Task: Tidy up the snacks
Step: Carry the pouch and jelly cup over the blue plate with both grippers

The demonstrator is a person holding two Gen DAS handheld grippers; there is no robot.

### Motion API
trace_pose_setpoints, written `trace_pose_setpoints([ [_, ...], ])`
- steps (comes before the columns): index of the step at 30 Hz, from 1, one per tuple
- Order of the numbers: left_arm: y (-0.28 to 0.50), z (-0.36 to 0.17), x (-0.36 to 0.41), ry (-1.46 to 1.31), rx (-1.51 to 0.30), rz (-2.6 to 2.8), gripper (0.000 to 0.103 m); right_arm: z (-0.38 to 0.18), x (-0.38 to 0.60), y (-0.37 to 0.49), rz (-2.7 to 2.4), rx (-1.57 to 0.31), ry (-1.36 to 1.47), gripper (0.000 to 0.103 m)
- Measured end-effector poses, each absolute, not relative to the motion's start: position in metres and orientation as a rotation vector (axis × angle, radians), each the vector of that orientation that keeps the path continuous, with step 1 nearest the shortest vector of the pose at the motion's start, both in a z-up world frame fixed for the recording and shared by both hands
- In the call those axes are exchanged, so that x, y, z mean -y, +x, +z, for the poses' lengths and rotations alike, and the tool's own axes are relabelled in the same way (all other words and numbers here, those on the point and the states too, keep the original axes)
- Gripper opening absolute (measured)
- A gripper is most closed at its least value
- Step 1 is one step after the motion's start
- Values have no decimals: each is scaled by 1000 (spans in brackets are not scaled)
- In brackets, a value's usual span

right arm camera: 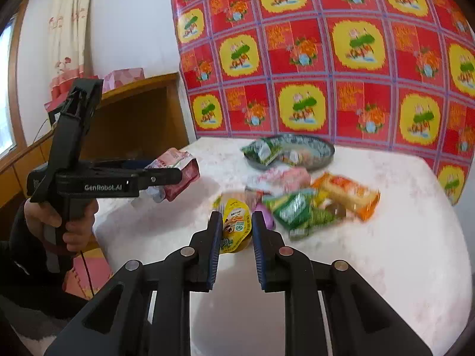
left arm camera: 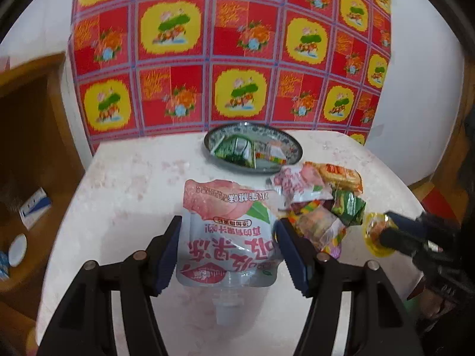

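My left gripper point(left arm camera: 229, 222) is shut on a white and pink peach jelly pouch point(left arm camera: 228, 237), its spout toward the camera. The right wrist view shows that gripper point(right arm camera: 175, 176) holding the pouch point(right arm camera: 185, 163) raised above the table's left side. My right gripper point(right arm camera: 237, 216) is shut on a small yellow jelly cup point(right arm camera: 236, 225), lifted just off the white table point(right arm camera: 386, 267). In the left wrist view it point(left arm camera: 386, 227) comes in from the right with the cup point(left arm camera: 372, 234). A patterned plate point(left arm camera: 294, 145) at the back holds a green packet and other snacks.
A loose pile of snack packets point(right arm camera: 311, 204) lies between the plate point(right arm camera: 328, 148) and my right gripper. A red and yellow cloth point(right arm camera: 326, 59) hangs behind the table. A wooden cabinet point(right arm camera: 133, 112) stands to the left. A hand point(right arm camera: 74, 222) grips the left handle.
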State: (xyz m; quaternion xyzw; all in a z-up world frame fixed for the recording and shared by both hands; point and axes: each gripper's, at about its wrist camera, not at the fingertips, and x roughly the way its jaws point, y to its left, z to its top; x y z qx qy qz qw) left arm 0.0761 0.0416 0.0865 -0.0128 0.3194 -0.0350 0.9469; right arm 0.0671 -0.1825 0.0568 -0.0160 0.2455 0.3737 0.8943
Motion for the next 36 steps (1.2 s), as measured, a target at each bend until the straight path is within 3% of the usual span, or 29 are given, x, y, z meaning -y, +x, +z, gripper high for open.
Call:
trace_pose_setpoints([
  [9,89,116,-21,143,-612,-82,67,98,170,101,738,-466,-110,22],
  [21,162,128,-37,143,-603,-77,67,128,163,182,575,-523,-178,22],
  [27,222,131,-53,78,-628,-108,67,117,148,233,572,-607,-215,22],
  [36,281,85,-72,-87,-683,-166,67,85,122,283,622,-681,-264,22],
])
